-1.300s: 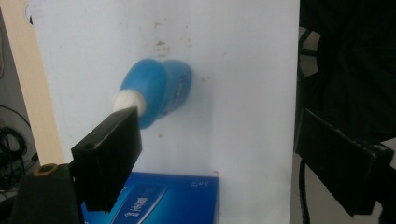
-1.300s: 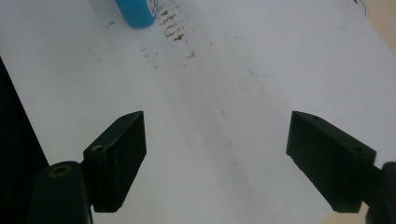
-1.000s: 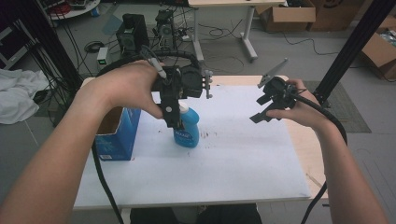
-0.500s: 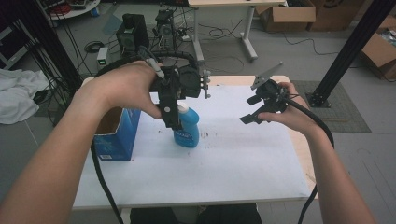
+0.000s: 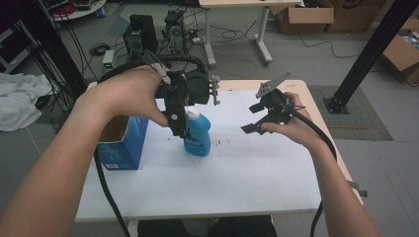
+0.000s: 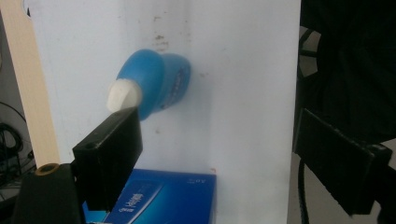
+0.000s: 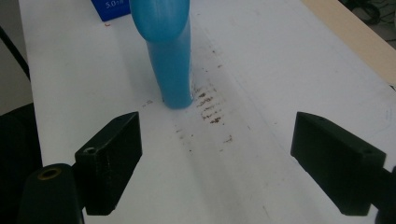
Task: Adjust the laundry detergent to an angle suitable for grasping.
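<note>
On white tabletop (image 5: 237, 173), glossy blue bottle (image 5: 198, 134)

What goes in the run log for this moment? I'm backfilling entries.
left gripper: open, above blue bottle | right gripper: open, empty, jaws just widened | blue box: beside bottle | bottle: upright on table

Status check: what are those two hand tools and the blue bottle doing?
Both tools open: left tool over blue bottle, right tool just widened, empty. Bottle upright. Blue box alongside.

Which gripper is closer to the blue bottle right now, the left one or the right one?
Left. The left gripper hangs right above the blue bottle, jaws open beside its white cap. The right gripper is off to the side over the table, open and apart.
</note>
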`<action>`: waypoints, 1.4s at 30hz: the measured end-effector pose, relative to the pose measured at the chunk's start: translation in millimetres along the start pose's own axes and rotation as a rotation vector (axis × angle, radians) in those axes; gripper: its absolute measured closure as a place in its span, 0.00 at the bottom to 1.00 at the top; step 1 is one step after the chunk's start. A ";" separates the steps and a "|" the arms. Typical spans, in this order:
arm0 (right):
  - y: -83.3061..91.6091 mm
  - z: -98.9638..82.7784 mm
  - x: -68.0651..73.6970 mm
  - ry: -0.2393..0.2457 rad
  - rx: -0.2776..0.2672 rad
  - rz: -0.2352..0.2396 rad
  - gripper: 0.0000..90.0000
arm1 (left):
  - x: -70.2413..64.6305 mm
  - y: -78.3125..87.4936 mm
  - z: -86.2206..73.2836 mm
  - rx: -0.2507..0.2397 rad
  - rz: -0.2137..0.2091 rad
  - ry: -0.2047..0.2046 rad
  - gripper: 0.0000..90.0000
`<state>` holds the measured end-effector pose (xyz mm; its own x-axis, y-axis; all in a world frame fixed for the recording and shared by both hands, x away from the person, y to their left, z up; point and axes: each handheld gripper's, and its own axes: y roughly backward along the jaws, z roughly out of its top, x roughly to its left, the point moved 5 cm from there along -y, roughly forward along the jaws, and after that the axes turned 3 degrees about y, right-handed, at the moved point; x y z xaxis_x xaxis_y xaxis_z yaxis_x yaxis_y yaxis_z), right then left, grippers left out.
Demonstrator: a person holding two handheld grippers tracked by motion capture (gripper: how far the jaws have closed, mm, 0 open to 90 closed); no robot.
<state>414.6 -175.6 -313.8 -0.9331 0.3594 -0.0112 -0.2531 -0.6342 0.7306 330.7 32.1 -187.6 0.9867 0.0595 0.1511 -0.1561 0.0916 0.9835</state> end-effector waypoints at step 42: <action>-90.7 36.6 26.8 0.051 0.008 0.086 0.19 | 0.4 -4.0 -14.9 -0.006 -0.012 0.015 0.18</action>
<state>421.8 -83.4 -355.3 -0.9632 0.2683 0.0177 -0.1691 -0.6555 0.7360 331.1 46.6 -193.0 0.9878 0.0732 0.1375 -0.1444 0.0988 0.9846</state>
